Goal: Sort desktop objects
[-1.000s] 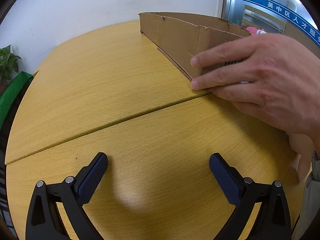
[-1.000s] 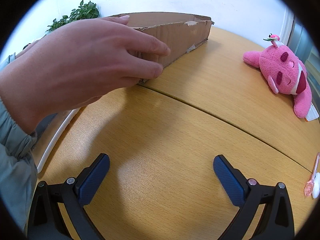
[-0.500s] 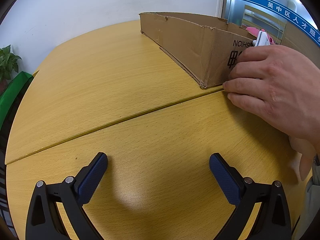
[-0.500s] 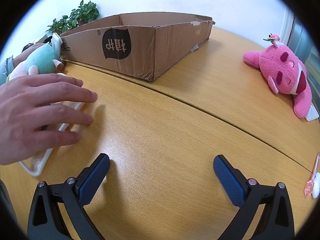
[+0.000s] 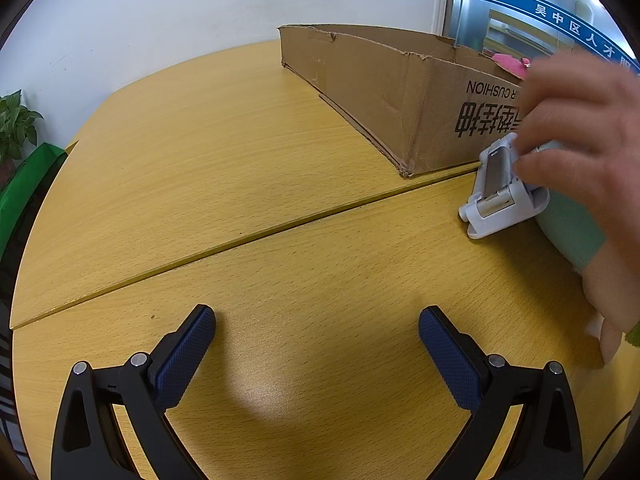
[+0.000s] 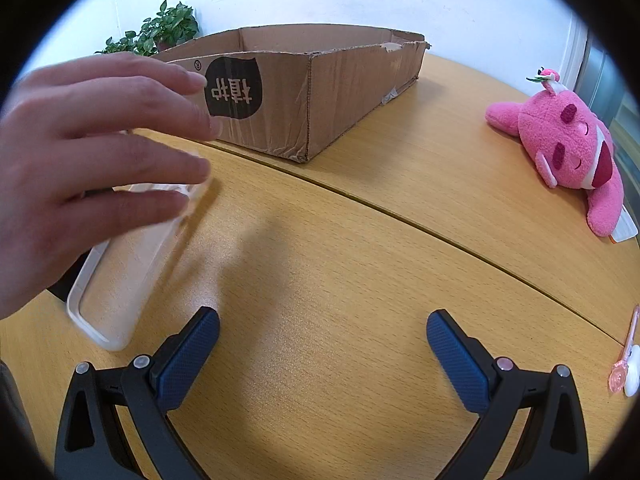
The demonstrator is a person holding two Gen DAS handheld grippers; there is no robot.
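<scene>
A long open cardboard box (image 5: 384, 96) (image 6: 316, 88) lies on the wooden table (image 5: 224, 184). A bare hand (image 5: 588, 128) touches a white folding phone stand (image 5: 500, 188) beside a teal plush toy (image 5: 572, 224) at the right of the left wrist view. In the right wrist view the hand (image 6: 84, 152) hovers over a clear phone case (image 6: 128, 256). A pink plush toy (image 6: 568, 148) lies at the far right, and a small pink spoon (image 6: 624, 364) sits at the right edge. My left gripper (image 5: 316, 344) and right gripper (image 6: 324, 348) both stand open and hold nothing.
A potted plant (image 6: 160, 32) stands behind the box. A seam (image 6: 440, 232) runs across the table top. A green object (image 5: 28, 184) and leaves (image 5: 14, 120) sit off the table's left edge. A glass partition (image 5: 520, 12) stands behind at the right.
The hand left the box's corner, dropped to the table, and now reaches onto the white phone stand and over the clear case. Both grippers stayed still and open.
</scene>
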